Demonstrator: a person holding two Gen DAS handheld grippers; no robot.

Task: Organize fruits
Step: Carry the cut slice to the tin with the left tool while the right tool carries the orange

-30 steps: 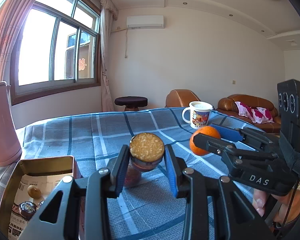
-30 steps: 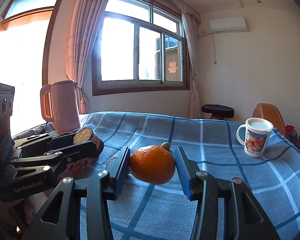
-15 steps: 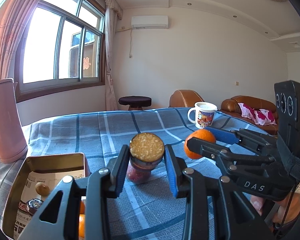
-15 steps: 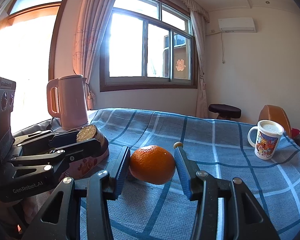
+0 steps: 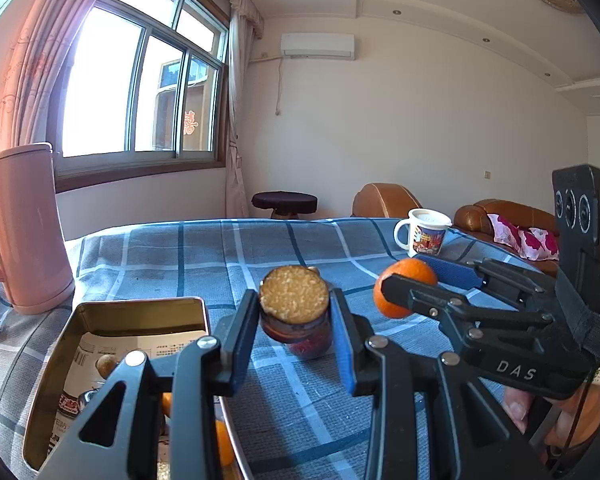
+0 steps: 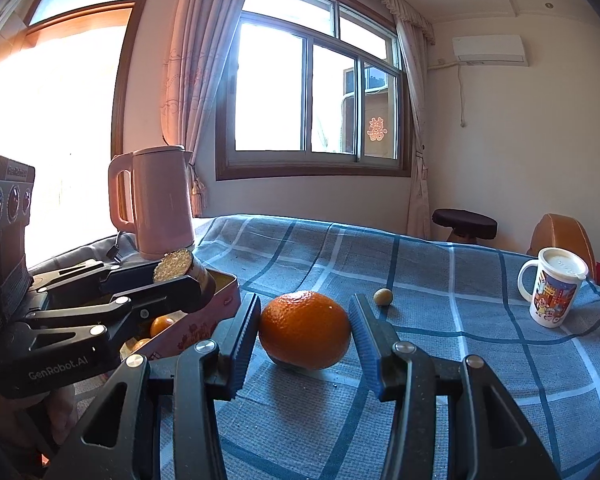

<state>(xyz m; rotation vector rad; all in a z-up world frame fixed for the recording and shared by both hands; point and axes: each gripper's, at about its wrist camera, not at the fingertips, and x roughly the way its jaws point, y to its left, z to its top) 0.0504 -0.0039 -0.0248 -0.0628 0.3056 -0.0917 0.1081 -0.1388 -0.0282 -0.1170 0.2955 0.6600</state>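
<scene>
Orange (image 6: 305, 329) clamped between blue pads of right gripper (image 6: 305, 334), carried clear of checked tablecloth (image 6: 440, 280); shadow underneath suggests no contact with cloth. Grip sits across the widest part of the fruit, likely to keep a round thing from rolling out.

Left gripper (image 5: 294, 334) closed narrow on dark jar (image 5: 296, 320) with grainy golden round top, jar tilted toward lens, held off the cloth. Contents reddish; exact kind unclear. Seen from right wrist, same jar hangs above the near rim of pink-sided tin (image 6: 204, 320).

Tin (image 5: 112, 312) open, gold inside, standing at left of both grippers, just in front of pink kettle (image 5: 24, 232). Already holds small oranges, one small brownish fruit and printed paper. Probable destination for both carried items; both grippers angled slightly downward, side by side, close but not touching.

One small tan fruit (image 6: 382, 296) loose on cloth beyond the orange, well apart from tin. Probably still to be gathered.

Room to move: broad bare cloth ahead and to the right; white mug (image 6: 552, 292) near far right edge, well out of the path. Tight spot at the tin: kettle close behind it, tin walls raised, left gripper already over the rim. Right gripper likely needs to come in over the near wall without knocking the left one. Table edge runs close beside tin and kettle on the window side; little margin there.
</scene>
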